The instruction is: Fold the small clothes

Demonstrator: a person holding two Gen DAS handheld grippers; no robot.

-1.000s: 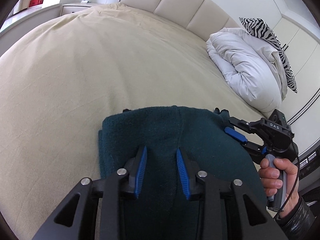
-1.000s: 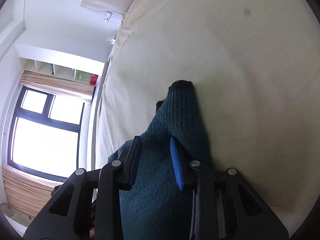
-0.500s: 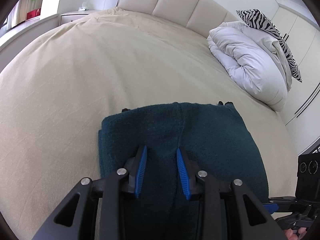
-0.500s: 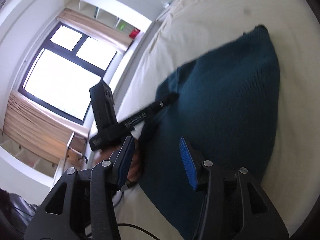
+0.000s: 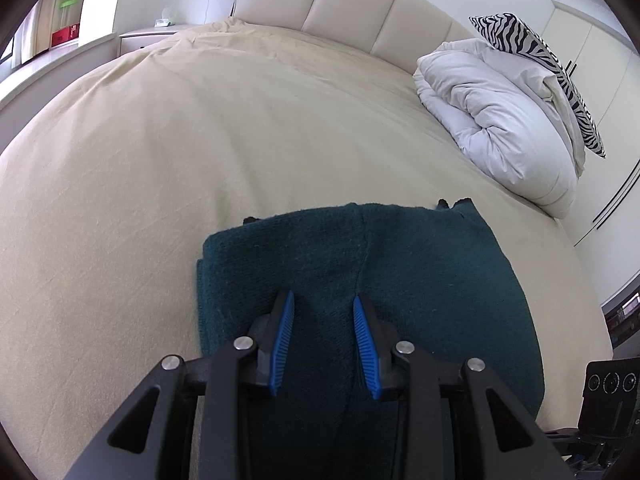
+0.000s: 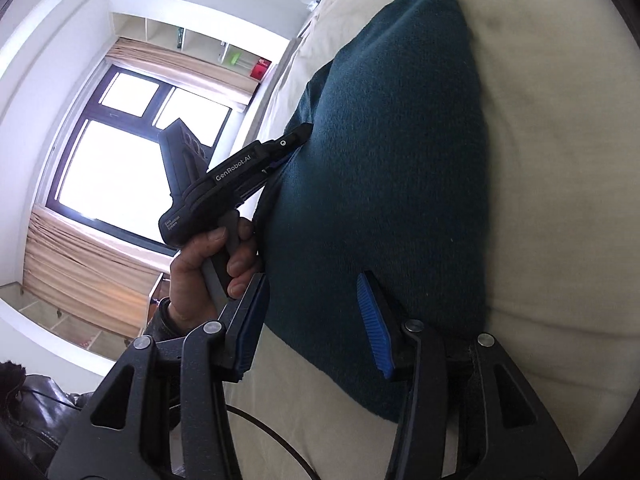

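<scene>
since a second ago my right hand-held gripper (image 6: 316, 320) let go and backed off, now gaping, empty. left hand-held gripper (image 5: 323, 338) hovers part-open over the folded teal garment (image 5: 400, 272) on the bed (image 5: 240, 120). next: probably another fold.

The bed (image 5: 200, 160) is viewed from close above by the left wrist camera, toward the headboard (image 5: 360, 12); the window (image 6: 132, 152) is faced by the right. The teal garment (image 5: 400, 280) is shared.
</scene>
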